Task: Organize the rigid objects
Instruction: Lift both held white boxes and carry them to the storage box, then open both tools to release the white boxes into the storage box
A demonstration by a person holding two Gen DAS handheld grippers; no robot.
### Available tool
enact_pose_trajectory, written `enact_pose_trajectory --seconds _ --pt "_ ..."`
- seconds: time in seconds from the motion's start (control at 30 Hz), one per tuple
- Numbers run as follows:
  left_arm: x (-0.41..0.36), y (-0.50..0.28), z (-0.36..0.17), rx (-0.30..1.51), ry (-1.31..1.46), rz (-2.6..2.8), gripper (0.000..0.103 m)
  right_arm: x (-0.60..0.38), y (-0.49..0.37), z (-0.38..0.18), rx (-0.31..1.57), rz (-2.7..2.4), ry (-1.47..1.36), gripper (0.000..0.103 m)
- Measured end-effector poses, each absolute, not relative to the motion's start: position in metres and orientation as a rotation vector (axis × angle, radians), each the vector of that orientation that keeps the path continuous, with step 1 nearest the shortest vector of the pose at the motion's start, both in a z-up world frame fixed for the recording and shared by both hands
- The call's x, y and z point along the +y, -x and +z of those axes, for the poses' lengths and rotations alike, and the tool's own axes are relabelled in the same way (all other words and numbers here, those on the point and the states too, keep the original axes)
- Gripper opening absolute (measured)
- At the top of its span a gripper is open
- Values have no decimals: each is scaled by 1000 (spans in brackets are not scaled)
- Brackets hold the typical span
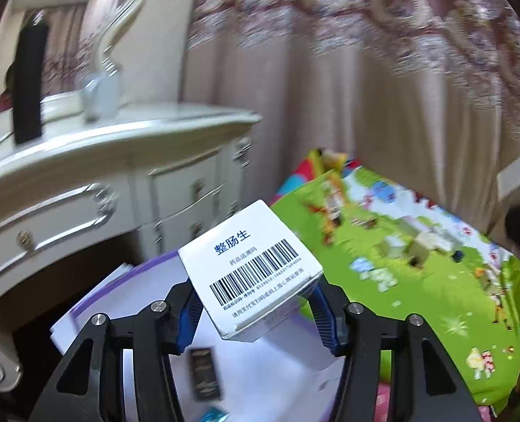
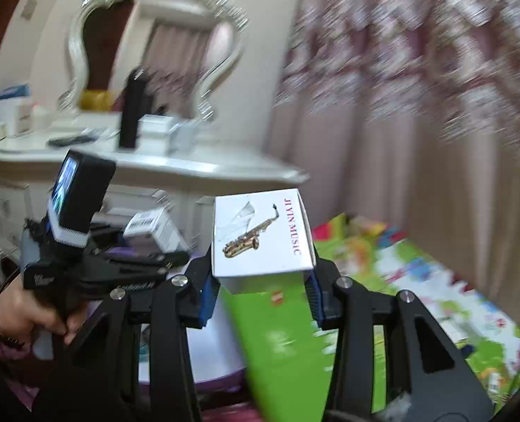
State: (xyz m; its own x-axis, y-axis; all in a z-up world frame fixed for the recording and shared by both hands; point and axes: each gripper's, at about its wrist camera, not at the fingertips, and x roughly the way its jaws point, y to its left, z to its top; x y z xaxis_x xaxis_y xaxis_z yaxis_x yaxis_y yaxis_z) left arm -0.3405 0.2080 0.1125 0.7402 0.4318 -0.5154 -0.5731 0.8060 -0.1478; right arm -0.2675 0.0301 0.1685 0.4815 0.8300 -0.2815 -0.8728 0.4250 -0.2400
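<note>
Left claw (image 1: 256, 313) is clamped on a white barcoded medicine box (image 1: 251, 267); right claw (image 2: 260, 302) grips a saxophone-printed box (image 2: 261, 234). Both hang above the purple-edged white tray (image 1: 126, 281); lower them level, side by side.

My left gripper (image 1: 256, 313) clamps its blue fingers (image 1: 189, 320) on a white box (image 1: 251, 270); my right gripper (image 2: 260, 299) (tilted slightly downward) pinches another box (image 2: 261, 235). My left hand (image 2: 38, 313) grips its handle.
</note>
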Motion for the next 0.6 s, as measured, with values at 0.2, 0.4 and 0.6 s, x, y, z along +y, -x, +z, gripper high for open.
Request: enact_pose_trajectory --seconds 0.2,0.4,0.6 --pt "250 360 73 600 411 650 56 91 263 120 333 1216 492 46" --pt "279 372 41 680 495 692 56 128 250 69 535 1269 562 46" --pt "294 377 28 707 525 713 56 150 244 37 630 1291 607 46"
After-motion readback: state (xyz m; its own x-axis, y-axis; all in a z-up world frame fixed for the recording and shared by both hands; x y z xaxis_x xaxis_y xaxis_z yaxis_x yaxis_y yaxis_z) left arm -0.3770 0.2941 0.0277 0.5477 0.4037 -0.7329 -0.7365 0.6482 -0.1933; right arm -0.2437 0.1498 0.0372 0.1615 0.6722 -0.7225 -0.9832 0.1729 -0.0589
